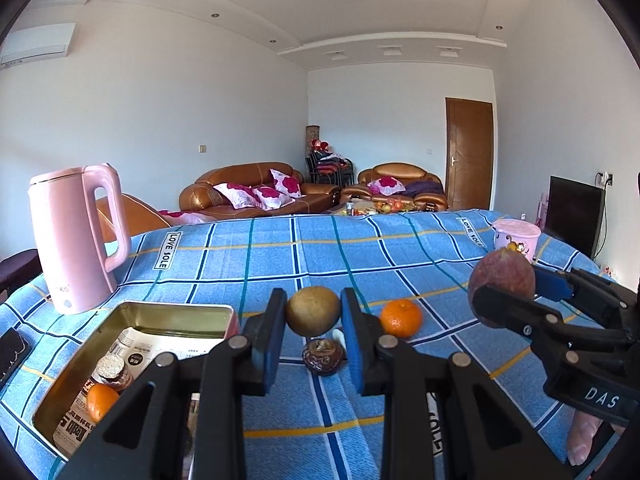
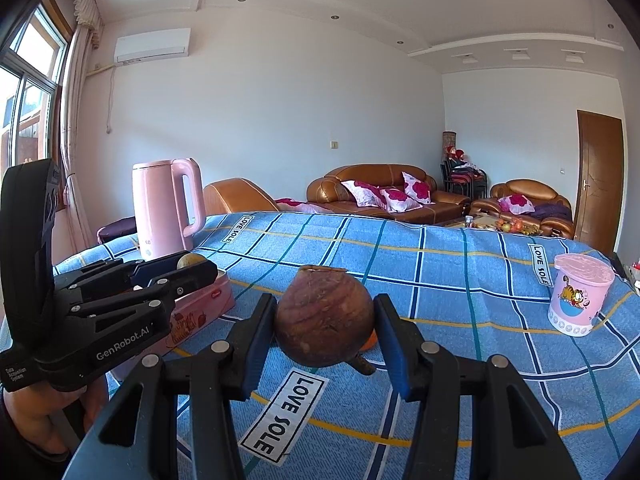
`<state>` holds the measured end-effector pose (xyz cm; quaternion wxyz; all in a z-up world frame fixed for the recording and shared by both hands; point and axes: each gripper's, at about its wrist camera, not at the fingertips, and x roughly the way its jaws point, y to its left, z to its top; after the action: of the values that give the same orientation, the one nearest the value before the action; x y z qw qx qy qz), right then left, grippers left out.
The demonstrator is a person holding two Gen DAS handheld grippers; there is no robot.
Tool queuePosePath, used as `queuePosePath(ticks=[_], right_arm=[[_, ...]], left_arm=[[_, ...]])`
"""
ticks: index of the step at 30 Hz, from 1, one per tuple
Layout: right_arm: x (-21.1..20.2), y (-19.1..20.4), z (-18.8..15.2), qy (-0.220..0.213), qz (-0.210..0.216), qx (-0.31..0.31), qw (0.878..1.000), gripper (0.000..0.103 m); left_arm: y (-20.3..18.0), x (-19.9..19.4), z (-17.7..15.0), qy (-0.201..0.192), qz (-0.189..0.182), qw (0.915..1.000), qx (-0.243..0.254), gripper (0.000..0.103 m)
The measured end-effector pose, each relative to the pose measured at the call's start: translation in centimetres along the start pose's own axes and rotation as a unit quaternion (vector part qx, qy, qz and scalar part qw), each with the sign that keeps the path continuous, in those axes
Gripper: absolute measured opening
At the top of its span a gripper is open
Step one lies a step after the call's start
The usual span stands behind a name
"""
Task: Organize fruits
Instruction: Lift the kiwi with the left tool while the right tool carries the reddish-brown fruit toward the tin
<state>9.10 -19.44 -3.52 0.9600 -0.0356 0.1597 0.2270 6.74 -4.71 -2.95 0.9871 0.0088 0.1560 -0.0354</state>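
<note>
My left gripper is shut on a round yellow-brown fruit, held above the blue checked tablecloth. Below it on the cloth lies a dark brown fruit, with a tangerine to its right. An open gold-lined tin at the lower left holds an orange fruit and a dark brown fruit on printed paper. My right gripper is shut on a large reddish-brown fruit, also held off the cloth. From the right wrist view, the left gripper hangs over the tin's pink wall.
A pink kettle stands at the table's back left, behind the tin. A pink lidded cup with a cartoon cat stands at the right. A dark flat object lies at the left edge. Sofas and a door are far behind.
</note>
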Motion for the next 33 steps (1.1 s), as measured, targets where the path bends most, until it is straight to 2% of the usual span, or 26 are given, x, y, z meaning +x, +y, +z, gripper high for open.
queuePosePath(ticks=[4,16,27,33], right_arm=[[-0.4,0.3,0.0,-0.011,0.004,-0.008,1.0,0.052],[-0.1,0.3,0.1,-0.006,0.003,-0.011,1.0,0.052],[0.6,1.5,0.3,0.01,0.012,-0.02,1.0,0.052],[1.9,3.6,1.4,0.019,0.038,-0.027,0.999,0.052]], left_arm=[[-0.2,-0.5,0.0,-0.013,0.006,0.9999,0.005,0.029],[-0.2,-1.1,0.1,-0.028,0.011,0.9995,0.007,0.029],[0.3,-1.7,0.1,-0.025,0.012,0.9996,0.007,0.029],[2.4,-1.6,0.1,-0.01,0.034,0.9994,0.0,0.029]])
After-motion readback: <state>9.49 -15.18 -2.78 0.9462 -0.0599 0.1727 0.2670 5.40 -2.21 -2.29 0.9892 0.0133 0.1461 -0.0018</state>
